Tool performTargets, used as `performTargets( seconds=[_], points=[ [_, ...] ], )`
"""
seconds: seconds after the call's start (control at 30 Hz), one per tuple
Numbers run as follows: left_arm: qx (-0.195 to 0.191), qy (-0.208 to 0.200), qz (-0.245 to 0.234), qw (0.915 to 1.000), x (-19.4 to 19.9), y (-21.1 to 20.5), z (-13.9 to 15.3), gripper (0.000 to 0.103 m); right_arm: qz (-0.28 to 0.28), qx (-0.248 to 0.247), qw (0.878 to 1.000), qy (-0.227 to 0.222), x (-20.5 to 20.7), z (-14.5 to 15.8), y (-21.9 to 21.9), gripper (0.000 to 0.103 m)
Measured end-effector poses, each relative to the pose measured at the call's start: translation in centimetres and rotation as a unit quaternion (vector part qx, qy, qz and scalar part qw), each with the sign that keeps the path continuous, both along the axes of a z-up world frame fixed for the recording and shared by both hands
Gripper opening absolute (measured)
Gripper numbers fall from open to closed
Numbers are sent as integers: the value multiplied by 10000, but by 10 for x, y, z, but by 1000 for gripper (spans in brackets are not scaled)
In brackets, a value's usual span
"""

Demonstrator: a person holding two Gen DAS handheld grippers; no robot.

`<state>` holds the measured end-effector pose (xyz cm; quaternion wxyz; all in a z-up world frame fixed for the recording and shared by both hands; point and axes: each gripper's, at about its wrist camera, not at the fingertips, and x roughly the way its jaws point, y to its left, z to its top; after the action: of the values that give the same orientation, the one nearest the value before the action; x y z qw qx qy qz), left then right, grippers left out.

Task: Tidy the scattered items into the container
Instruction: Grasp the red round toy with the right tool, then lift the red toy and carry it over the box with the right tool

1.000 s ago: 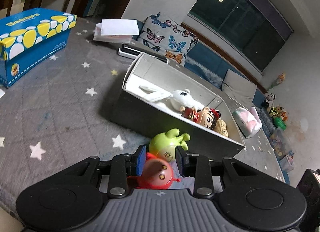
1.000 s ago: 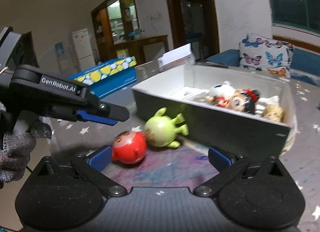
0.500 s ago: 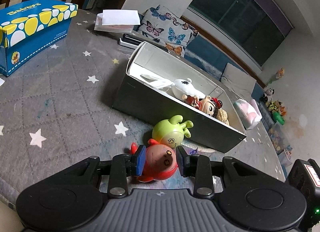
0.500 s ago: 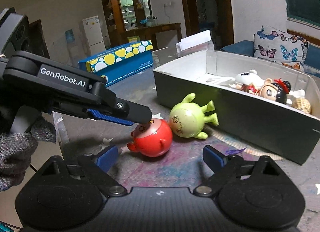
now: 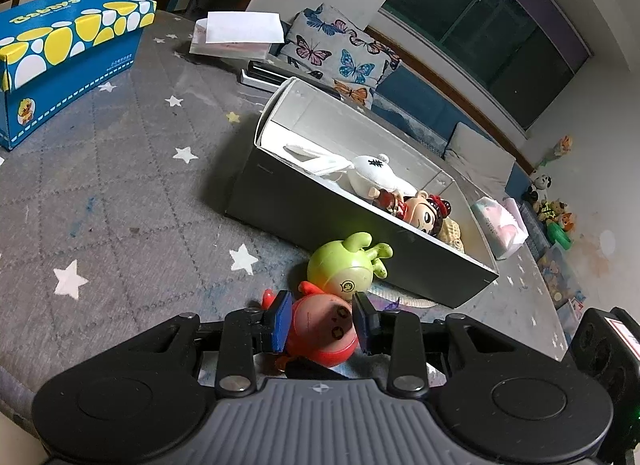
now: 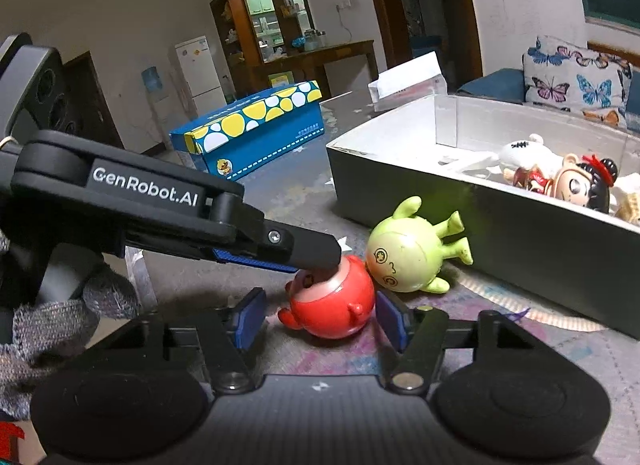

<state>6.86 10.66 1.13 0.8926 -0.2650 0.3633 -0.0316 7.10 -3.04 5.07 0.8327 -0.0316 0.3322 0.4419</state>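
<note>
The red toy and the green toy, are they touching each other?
Touching. In the right wrist view the red toy presses against the green toy with no gap between them.

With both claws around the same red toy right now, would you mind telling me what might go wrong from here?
1. Both the left claw and the right claw bracket the red toy; closing or lifting together could make them collide or tug it apart.
2. The green toy lies right against the red one, so a lift may knock it rolling.
3. The red toy is round and smooth-looking, so it could squirt out before reaching the grey box.
</note>
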Motion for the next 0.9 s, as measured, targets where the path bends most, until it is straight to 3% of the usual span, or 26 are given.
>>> performTargets(
  seconds=[0.37,0.63,0.9],
  points=[
    [-62,68,12,10000,2,0,-3,37,-73,-40,9999,83,4,-5,1,51],
    [-120,143,-11,9998,2,-2,-7,43,-71,-97,9999,37,0,-8,1,49],
    [-334,192,0,9993,-4,-3,-9,43,-65,-186,9998,-64,-7,-6,-1,49]
  ],
)
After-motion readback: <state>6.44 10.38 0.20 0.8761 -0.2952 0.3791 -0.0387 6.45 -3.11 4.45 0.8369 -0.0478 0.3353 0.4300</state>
